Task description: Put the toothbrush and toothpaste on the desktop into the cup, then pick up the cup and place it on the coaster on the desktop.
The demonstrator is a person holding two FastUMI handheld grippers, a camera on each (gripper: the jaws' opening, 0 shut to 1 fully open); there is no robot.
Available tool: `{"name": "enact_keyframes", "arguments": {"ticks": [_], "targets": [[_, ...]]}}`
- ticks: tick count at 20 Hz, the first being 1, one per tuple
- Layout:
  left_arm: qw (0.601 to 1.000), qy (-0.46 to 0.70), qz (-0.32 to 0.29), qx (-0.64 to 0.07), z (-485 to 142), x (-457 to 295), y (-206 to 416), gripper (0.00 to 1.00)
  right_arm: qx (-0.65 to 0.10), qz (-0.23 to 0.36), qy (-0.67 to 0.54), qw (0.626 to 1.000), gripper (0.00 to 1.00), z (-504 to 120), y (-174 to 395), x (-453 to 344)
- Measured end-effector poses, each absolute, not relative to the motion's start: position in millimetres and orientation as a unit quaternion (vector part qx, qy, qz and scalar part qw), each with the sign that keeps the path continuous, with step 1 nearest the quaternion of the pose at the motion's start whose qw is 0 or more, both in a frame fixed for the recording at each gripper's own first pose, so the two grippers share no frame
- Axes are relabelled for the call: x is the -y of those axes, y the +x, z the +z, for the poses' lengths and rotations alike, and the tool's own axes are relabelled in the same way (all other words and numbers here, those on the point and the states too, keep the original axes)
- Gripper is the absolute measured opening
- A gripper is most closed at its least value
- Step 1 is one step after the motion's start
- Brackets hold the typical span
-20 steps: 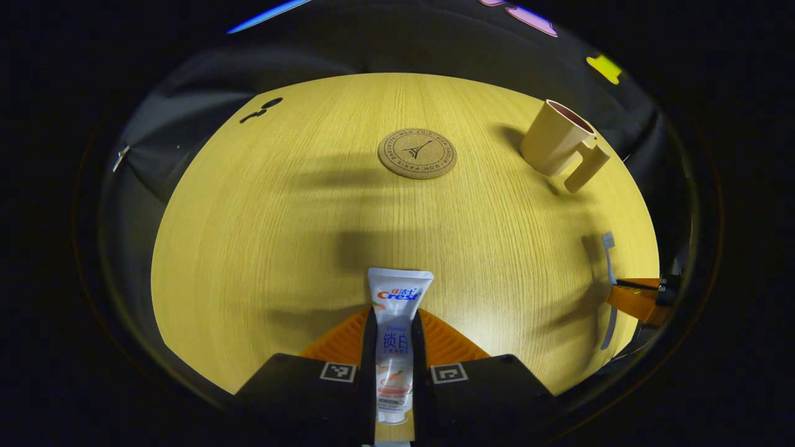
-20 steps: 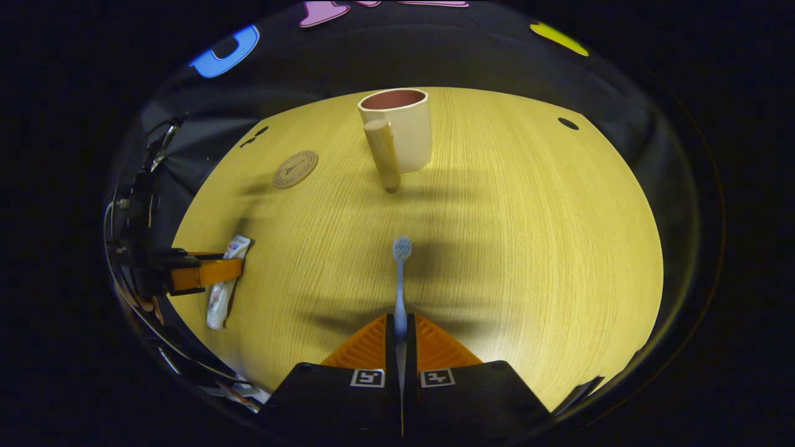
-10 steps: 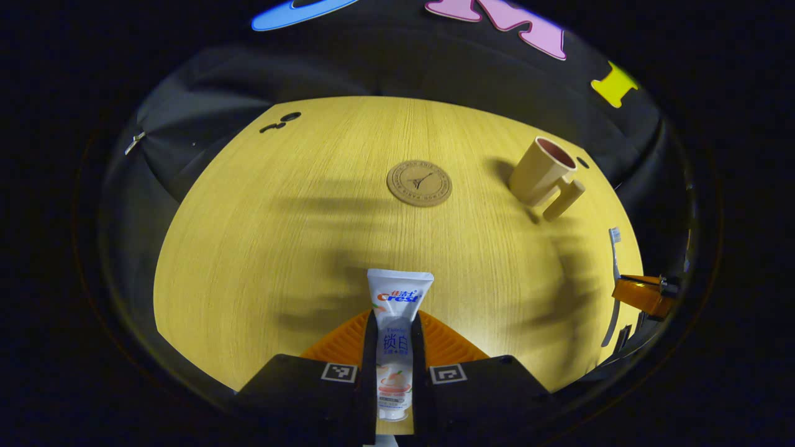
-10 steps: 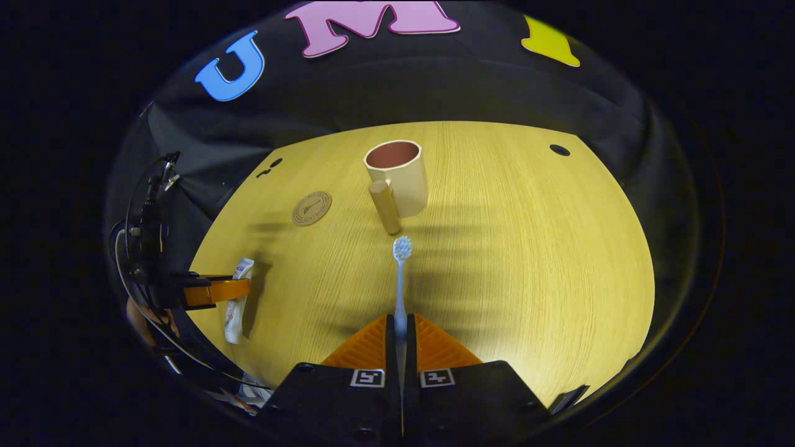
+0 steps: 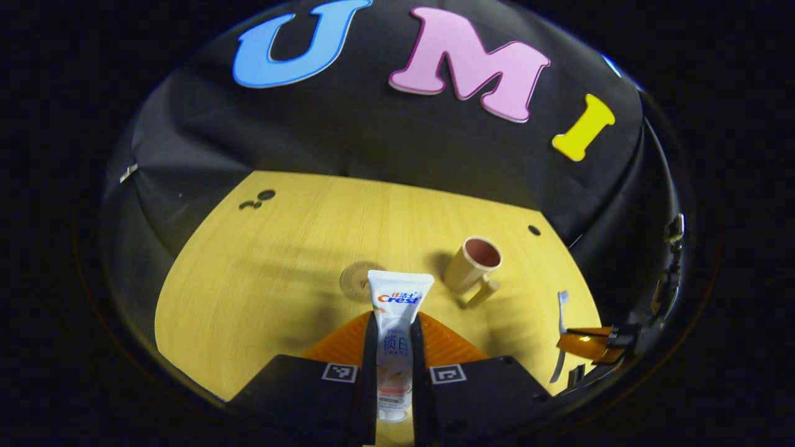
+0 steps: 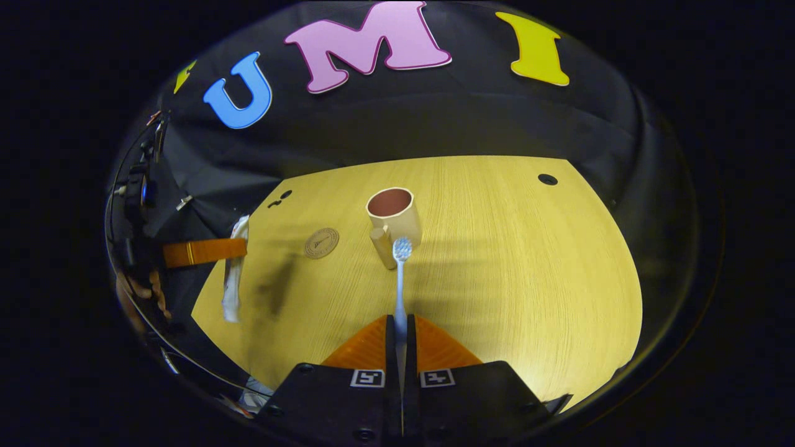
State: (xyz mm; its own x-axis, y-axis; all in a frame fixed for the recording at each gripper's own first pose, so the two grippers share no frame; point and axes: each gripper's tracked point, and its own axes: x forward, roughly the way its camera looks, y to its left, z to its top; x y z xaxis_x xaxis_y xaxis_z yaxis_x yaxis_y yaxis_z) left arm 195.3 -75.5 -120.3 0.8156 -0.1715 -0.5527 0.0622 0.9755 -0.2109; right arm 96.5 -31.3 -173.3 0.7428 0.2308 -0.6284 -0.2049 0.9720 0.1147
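The wooden desktop (image 6: 528,261) was broad and mostly bare, with a wide open stretch to the right of the cup (image 6: 394,214) in the right gripper view; its far edge ran just under the black cloth wall (image 6: 435,130), and its near edge curved away below both grippers. A small dark hole (image 6: 547,179) sat near the far right corner and another pair of holes (image 5: 256,200) near the far left corner. In the left gripper view the left gripper (image 5: 393,338) was clamped on the toothpaste (image 5: 395,332), both orange fingers pressing its sides; the tube was held above the desktop, its long axis running straight forward along the fingers, flat crimped end pointing away toward the wall and cap end back between the fingers. Behind the tube's far end lay the round cork coaster (image 5: 355,280), partly hidden, and just to its right stood the cup, upright, mouth open upward, handle toward the near right. In the right gripper view the right gripper (image 6: 400,338) pinched the toothbrush (image 6: 400,285) by its handle; the brush ran straight forward, bristled head (image 6: 402,248) at the far end, overlapping the cup's handle in the picture, though whether it touched could not be told. The coaster lay flat to the cup's left, apart from it. At the left of that view the other gripper held the toothpaste over the desktop's left edge.
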Motion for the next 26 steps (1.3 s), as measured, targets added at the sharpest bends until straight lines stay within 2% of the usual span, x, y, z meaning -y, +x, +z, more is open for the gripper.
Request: {"name": "enact_keyframes", "arguments": {"ticks": [1,2,5,6,7,9,13,18,26], "targets": [[0.954,-0.090,-0.070,-0.278,-104.6,86.7,204.0,0.23,-0.333,0.119,0.012,0.935,0.06,-167.6,98.1,34.9],[0.958,-0.086,-0.078,-0.261,-88.3,95.8,214.2,0.28,-0.326,0.120,0.006,0.938,0.06,-164.2,102.1,36.7],[0.967,-0.086,-0.109,-0.213,-55.2,129.7,248.7,0.28,-0.311,0.117,0.023,0.943,0.06,-147.8,109.6,44.0],[0.967,-0.089,-0.119,-0.206,-49.7,140.8,257.9,0.33,-0.309,0.114,0.029,0.944,0.06,-141.3,106.3,48.4],[0.967,-0.092,-0.129,-0.197,-46.8,150.8,270.5,0.28,-0.306,0.112,0.033,0.945,0.06,-138.2,109.0,51.9],[0.968,-0.094,-0.151,-0.180,-42.1,174.3,294.9,0.28,-0.302,0.110,0.033,0.946,0.06,-134.7,114.1,58.9],[0.969,-0.081,-0.184,-0.144,-47.1,212.4,334.9,0.28,-0.306,0.107,0.044,0.945,0.06,-134.4,122.4,71.1],[0.977,-0.081,-0.175,-0.091,-53.2,228.1,377.7,0.28,-0.310,0.114,0.054,0.942,0.06,-137.5,134.5,72.1],[0.976,-0.096,-0.187,-0.055,-100.6,238.9,396.0,0.27,-0.334,0.130,0.037,0.933,0.06,-166.4,143.9,66.6]]}}
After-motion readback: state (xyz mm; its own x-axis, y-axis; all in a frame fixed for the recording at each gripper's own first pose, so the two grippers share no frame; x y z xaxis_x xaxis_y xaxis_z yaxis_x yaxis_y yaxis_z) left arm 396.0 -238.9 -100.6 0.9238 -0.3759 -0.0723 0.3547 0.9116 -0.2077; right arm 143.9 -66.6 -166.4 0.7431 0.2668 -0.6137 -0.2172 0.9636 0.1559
